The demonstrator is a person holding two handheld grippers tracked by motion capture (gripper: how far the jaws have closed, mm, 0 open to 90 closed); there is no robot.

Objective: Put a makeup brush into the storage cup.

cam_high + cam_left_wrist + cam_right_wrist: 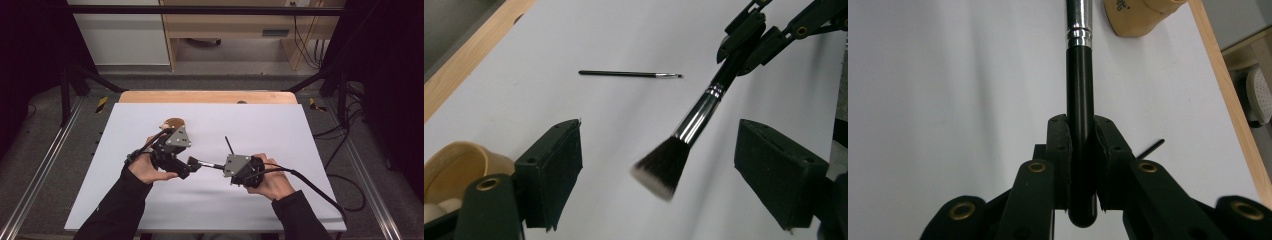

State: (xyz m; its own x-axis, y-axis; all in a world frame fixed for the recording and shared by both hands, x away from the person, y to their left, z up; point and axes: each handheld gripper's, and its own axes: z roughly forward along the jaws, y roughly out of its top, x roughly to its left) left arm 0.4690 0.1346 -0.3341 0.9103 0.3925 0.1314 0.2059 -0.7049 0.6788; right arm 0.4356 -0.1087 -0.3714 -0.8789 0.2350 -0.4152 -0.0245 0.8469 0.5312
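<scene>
- The white table sheet (150,200) carries everything; a person's forearms come in from the near edge, a gripper in each hand, both held over the middle of the sheet.
- The left gripper (656,175) stands with its jaws wide apart and nothing between the pads; the brush head hangs in that gap, touching neither pad as far as the left gripper view shows.
- The right gripper (1081,165) is clamped on the black handle of the makeup brush (696,120), near the handle's butt end, so the brush juts straight out along the jaws.
- The brush's long axis runs from the right gripper toward the left one; its dark, pale-tipped bristle head leads, then the silver ferrule, then the handle. It is held clear of the sheet, between the two grippers.
- The step in hand looks like a handover. To do it well, the left jaws should close on the ferrule or handle rather than the soft bristles, with the right grip released only once the left is firm.
- A wooden holder (459,160) sits just beside the left gripper.
- A thin black liner brush (629,74) lies flat on the sheet, well apart from the holder.
</scene>
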